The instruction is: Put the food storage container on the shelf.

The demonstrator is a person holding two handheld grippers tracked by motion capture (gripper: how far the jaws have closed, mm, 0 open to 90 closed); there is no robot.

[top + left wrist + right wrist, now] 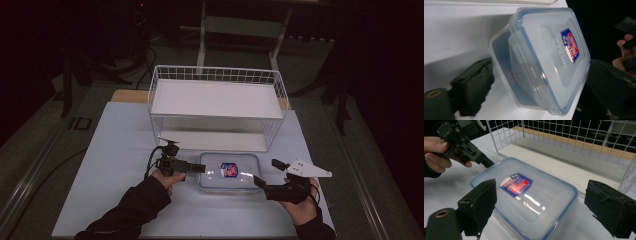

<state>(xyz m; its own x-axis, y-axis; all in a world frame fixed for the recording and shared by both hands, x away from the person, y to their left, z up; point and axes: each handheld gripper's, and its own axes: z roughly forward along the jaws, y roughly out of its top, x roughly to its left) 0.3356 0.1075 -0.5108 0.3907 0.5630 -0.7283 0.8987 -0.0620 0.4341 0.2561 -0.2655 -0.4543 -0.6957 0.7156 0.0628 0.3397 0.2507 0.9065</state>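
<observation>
Presently the clear lidded container [229, 173] lies flat on the white table [115, 165], just in front of the wire basket shelf [217, 107]. Left gripper [200, 168] sits at the container's left end, jaws apart, astride that end without pressing. Right gripper [264, 173] sits at its right end, jaws spread wide, holding nothing.

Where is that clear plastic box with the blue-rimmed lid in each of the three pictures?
High view: the plastic box lies low and centre on the table, before the wire basket.
Left gripper view: it sits at the middle, tilted, between the black jaws.
Right gripper view: it lies centre, reaching the lower edge, between the jaws.
Shared landmark: the red and blue label on its lid.
</observation>
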